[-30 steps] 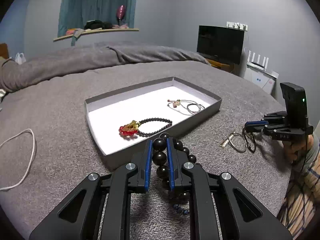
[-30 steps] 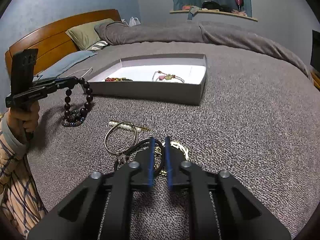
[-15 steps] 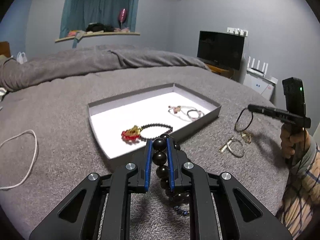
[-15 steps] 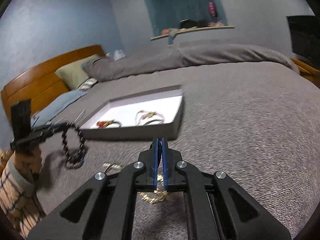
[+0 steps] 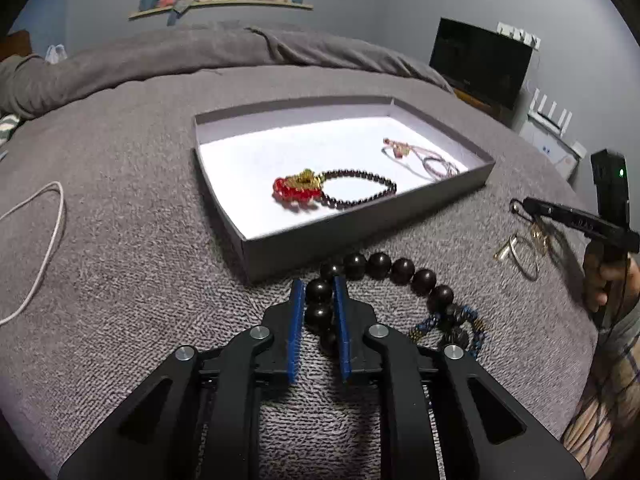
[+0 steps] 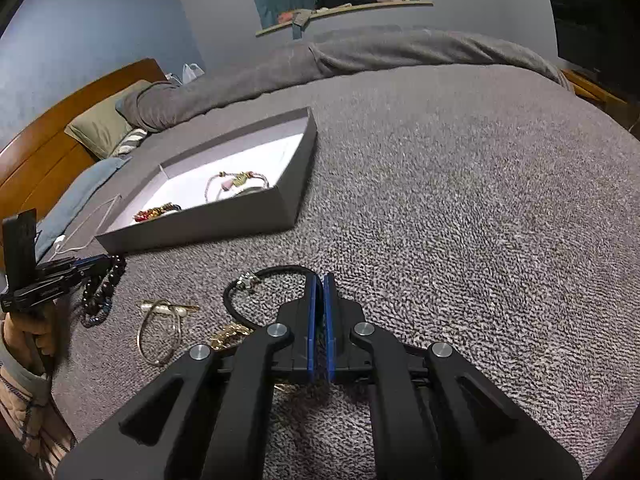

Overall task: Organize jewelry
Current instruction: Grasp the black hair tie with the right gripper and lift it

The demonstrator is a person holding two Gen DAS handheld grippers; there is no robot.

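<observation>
Grey bed (image 5: 140, 240), box (image 5: 360, 224) mid-surface. Left gripper (image 5: 319, 292) jaws opening around dark beads (image 5: 402, 271) — beads sag onto the bed, just near of the box. Right gripper (image 6: 319, 292) clamped on black cord (image 6: 256, 280). Next: carry the cord over the box wall.

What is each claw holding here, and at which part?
The left claw, jaws opening, has the large dark bead bracelet by two beads of its strand. The right claw pinches the black cord bracelet at its loop.
</observation>
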